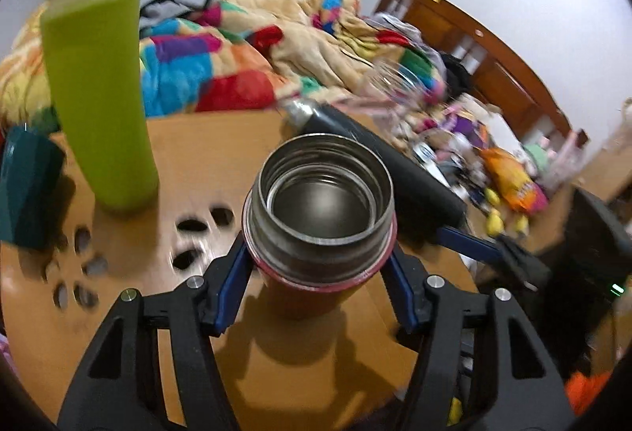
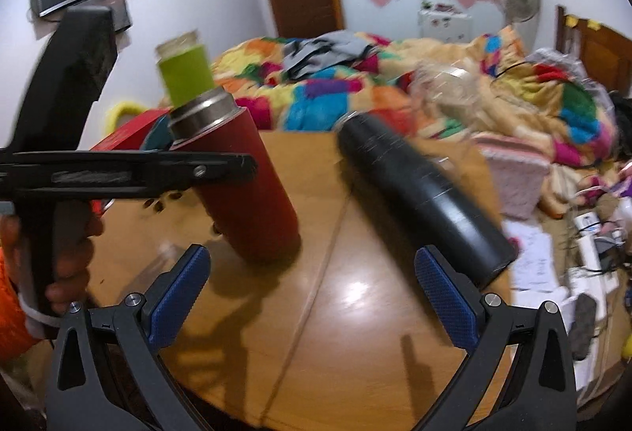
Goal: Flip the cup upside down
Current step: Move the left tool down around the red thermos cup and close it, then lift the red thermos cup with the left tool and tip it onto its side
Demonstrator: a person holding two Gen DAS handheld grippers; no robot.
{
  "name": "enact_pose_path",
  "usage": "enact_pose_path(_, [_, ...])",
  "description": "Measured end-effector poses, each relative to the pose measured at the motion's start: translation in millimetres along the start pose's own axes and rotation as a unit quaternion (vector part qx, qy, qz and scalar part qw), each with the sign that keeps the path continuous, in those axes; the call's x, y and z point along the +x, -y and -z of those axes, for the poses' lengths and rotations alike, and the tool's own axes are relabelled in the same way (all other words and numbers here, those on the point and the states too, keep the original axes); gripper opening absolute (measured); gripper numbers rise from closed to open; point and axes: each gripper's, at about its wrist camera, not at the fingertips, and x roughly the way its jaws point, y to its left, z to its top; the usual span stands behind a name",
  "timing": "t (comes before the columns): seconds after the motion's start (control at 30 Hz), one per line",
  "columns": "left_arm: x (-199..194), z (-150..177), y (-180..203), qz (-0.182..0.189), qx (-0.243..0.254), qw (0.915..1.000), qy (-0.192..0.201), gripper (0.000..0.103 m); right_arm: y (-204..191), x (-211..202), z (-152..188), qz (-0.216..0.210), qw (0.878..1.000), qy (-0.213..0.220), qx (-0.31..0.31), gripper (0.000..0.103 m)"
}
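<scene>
Gripping the red steel flask [image 1: 316,233] just under its bare metal neck, the left tool [image 1: 320,257] has its blue pads [image 1: 231,281] pressed against both sides of the body, so it is clamped on the cup the task concerns. The flask stands mouth-up and lidless on the round wooden surface [image 2: 355,312]; in the right wrist view its base appears to rest on the wood, though it leans a little and motion blur makes contact hard to confirm. The right tool [image 2: 312,296] hangs with its pads wide apart, holding nothing, near the front of the surface. A black flask [image 2: 426,194] lies on its side just right of the red one, a tall green bottle [image 1: 98,95] stands behind to the left, and a dark teal cup [image 1: 23,186] sits at the far left edge. The grasp looks done and the turn not yet begun. Next, by my reading, comes a lift clear of the wood, then a roll of the wrist through a half turn, keeping away from the black flask, and setting the rim down flat.
</scene>
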Motion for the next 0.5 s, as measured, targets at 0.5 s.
enact_pose_path(0.5, [-25.1, 27.5, -21.2, 0.076, -0.046, 0.9953, -0.039, 0.062, -62.7, 32.0, 16.8, -0.084, 0.989, -0.040, -0.118, 0.078])
